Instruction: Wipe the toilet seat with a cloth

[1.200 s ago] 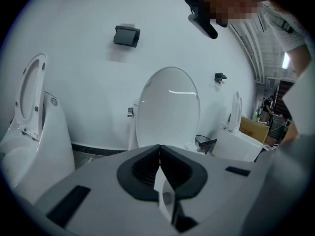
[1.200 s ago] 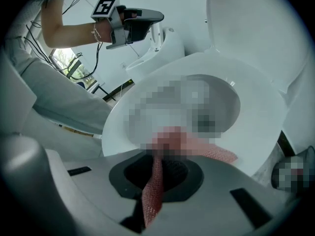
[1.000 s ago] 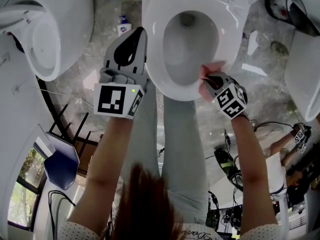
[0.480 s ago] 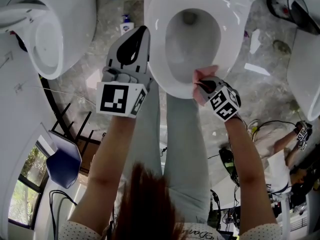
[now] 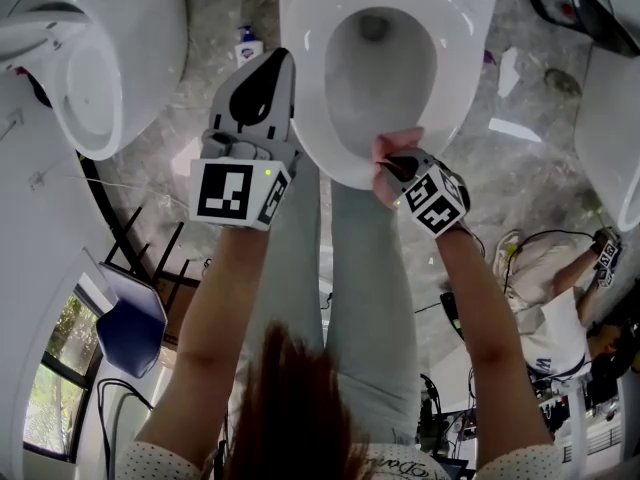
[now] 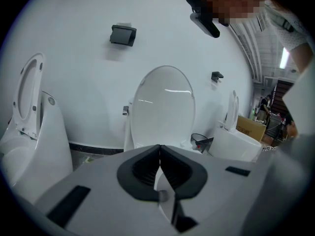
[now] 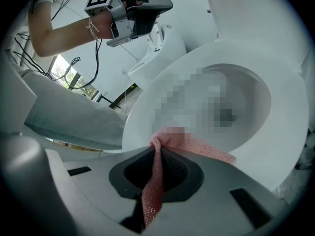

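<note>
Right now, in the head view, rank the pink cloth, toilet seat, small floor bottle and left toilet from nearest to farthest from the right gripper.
1. The pink cloth, pinched in the jaws of the right gripper.
2. The toilet seat, front rim under the cloth.
3. The small bottle, on the floor left of the seat.
4. The left toilet, far left.

left gripper [image 6: 159, 151]: jaws together, empty (held level) | right gripper [image 7: 158, 149]: jaws clamped on cloth [image 7: 153, 191], arm extended
</note>
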Motion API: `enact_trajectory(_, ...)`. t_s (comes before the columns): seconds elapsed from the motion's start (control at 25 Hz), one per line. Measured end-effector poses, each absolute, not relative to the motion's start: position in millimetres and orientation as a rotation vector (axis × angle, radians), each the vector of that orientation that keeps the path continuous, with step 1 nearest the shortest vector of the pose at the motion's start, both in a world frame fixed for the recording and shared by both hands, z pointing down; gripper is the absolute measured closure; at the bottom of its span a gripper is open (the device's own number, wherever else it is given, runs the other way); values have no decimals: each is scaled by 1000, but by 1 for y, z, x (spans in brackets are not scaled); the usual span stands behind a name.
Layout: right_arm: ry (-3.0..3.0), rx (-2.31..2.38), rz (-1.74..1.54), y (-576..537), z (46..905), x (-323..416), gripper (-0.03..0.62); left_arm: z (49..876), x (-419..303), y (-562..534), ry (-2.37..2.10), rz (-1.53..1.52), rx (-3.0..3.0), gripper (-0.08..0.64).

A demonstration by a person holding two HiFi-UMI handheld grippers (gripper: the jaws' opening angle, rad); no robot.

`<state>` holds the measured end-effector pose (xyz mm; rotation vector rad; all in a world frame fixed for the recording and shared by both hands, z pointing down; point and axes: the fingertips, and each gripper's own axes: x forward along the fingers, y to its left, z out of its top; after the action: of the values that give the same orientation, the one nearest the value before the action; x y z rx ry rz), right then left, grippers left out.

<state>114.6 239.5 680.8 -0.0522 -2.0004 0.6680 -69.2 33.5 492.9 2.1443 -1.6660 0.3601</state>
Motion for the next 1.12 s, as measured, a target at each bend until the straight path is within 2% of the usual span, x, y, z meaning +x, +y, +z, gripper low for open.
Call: enact_trajectory(1.12, -1984, 194, 942, 253, 679, 53, 557, 503, -71, 29, -1539, 358, 2229, 555)
